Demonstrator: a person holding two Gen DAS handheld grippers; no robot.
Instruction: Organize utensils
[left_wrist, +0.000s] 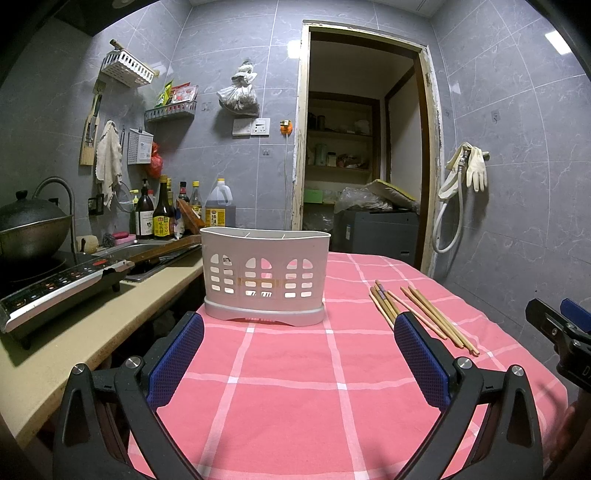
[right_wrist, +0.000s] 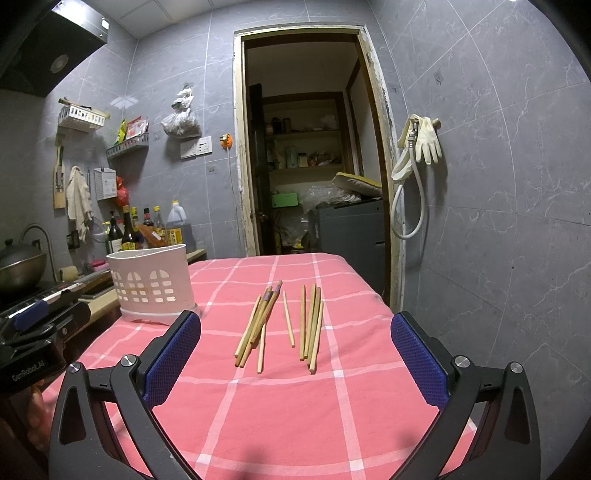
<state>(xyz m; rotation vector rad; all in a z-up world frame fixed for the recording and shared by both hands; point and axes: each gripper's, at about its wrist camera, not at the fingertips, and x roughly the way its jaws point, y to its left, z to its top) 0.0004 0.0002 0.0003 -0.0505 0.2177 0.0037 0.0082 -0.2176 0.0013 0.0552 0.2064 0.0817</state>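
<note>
Ahead of my fingers stood grey marble-look tiled walls (right_wrist: 498, 184) and an open doorway (right_wrist: 306, 147) onto dim pantry shelves. Left of them ran a beige counter (left_wrist: 92, 314) with a sink (left_wrist: 147, 251), bottles (left_wrist: 162, 214) and wok (left_wrist: 33, 225). Rubber gloves (right_wrist: 424, 140) hung right.

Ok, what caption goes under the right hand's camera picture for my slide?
Open right gripper faces loose wooden chopsticks on the pink checked tablecloth, white utensil holder waiting at left.
</note>
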